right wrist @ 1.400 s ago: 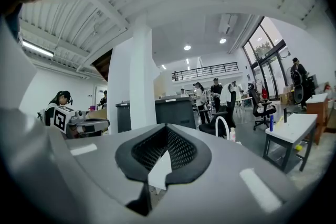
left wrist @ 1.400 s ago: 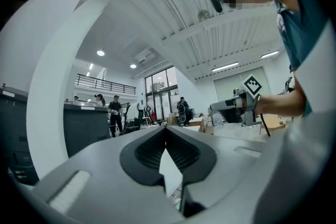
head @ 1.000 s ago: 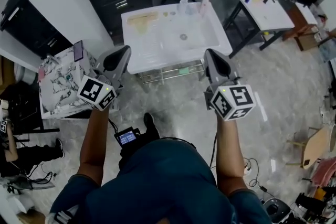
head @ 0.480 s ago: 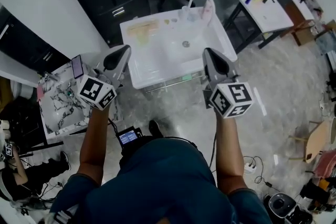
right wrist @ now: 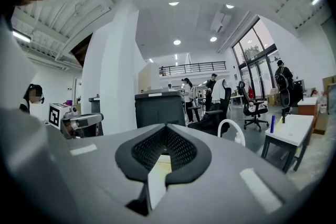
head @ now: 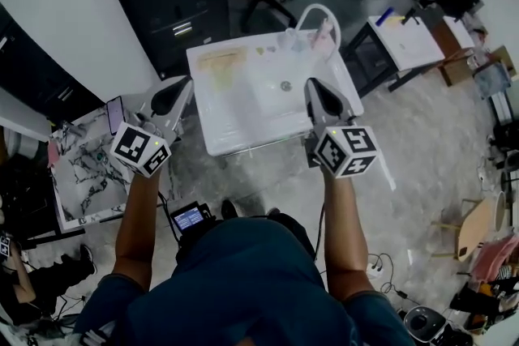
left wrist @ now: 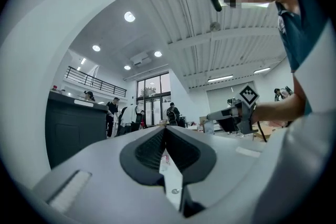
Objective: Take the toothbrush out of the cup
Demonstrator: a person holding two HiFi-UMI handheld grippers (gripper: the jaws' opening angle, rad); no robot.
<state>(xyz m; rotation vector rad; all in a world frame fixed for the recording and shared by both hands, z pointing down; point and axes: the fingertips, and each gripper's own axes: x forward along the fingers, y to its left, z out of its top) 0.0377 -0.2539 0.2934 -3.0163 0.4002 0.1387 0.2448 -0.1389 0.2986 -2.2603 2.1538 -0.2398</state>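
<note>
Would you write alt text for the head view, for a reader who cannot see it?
Seen from above, a person holds the left gripper and right gripper, both shut and empty, out toward a white sink with a curved faucet.

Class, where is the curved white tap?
Head view, upper centre: the tap stands at the far edge of the white sink unit, beyond the right hand-held gripper.
</note>
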